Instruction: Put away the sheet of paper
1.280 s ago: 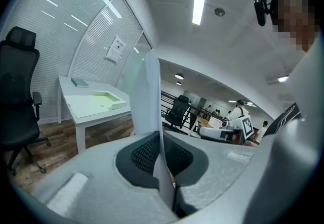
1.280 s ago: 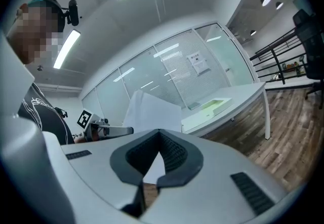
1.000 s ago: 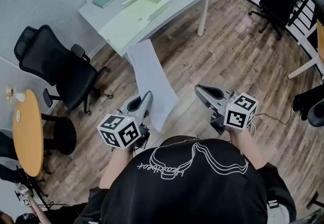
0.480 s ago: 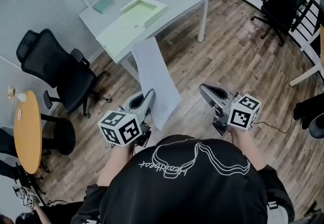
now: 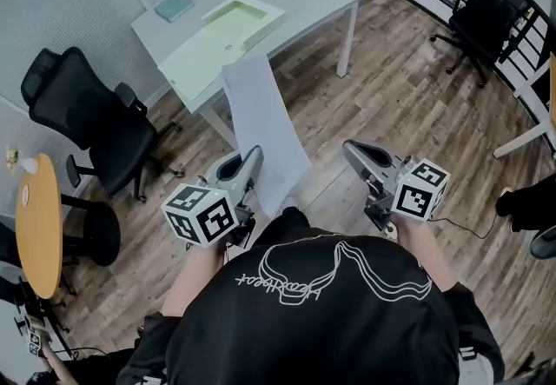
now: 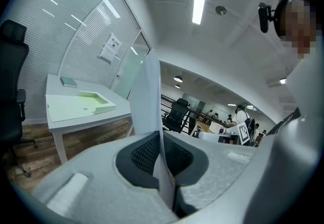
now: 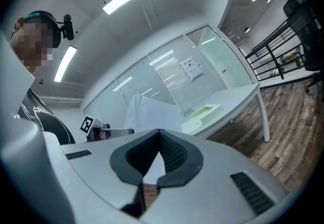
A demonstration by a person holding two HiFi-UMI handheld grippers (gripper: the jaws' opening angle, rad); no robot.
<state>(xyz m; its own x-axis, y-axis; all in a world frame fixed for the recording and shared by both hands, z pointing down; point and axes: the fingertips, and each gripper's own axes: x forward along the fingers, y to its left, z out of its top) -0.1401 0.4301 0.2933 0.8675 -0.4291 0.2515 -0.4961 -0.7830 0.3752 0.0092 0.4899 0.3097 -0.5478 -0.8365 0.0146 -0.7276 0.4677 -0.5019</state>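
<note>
Sheet of paper (image 5: 261,127) | near edge clamped in left gripper (image 5: 254,155) | right gripper (image 5: 349,149) jaws together, apart from the sheet

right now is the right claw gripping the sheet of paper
No, the sheet of paper is pinched in the left claw; the right claw is shut on nothing.
</note>
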